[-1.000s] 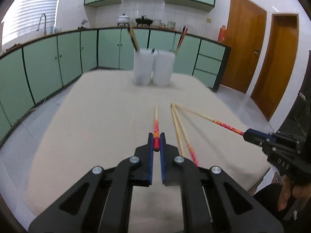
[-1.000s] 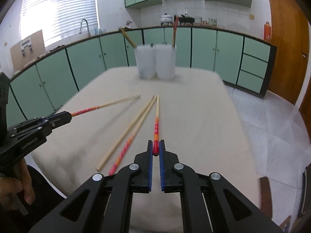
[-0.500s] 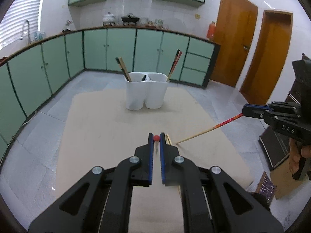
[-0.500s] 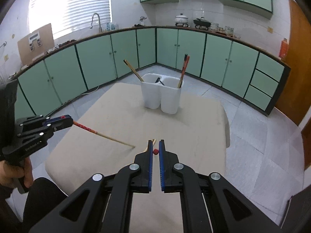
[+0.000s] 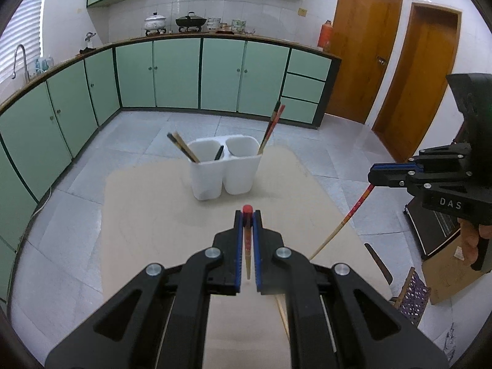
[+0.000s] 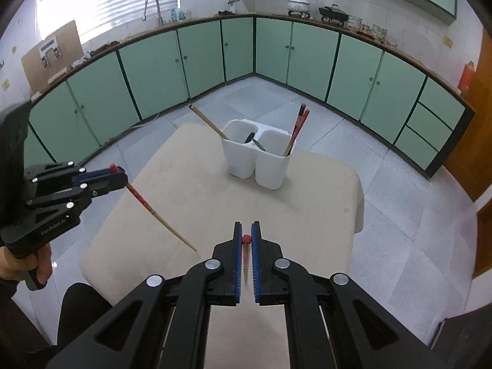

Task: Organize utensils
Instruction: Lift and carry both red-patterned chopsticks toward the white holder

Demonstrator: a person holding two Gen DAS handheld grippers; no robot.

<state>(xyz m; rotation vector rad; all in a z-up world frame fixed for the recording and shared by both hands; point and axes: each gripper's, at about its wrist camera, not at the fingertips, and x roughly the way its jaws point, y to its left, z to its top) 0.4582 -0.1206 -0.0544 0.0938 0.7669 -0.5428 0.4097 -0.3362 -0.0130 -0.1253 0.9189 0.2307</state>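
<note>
My left gripper (image 5: pixel 247 216) is shut on a red-topped chopstick (image 5: pixel 247 255) that hangs down between its pads, high above the beige table (image 5: pixel 147 221). My right gripper (image 6: pixel 246 230) is shut the same way on another red-topped chopstick (image 6: pixel 246 261). Each view shows the other gripper off to the side, the right gripper (image 5: pixel 373 176) and the left gripper (image 6: pixel 123 179), with its chopstick slanting down. A white two-compartment holder (image 5: pixel 224 172) stands at the table's far end. Wooden chopsticks (image 5: pixel 183 147) stand in its left cup, red and dark ones (image 5: pixel 272 126) in its right.
More chopsticks (image 5: pixel 282 312) lie on the table, mostly hidden under my left gripper. Green cabinets (image 5: pixel 172 73) line the far walls, and wooden doors (image 5: pixel 363 55) stand at the right. A chair back (image 5: pixel 378 264) and a basket (image 5: pixel 412 292) sit past the table's right edge.
Both grippers have risen well above the table, each lifting its chopstick off the surface. The chopsticks now hang clear with their tips down, and the holder appears farther below.
</note>
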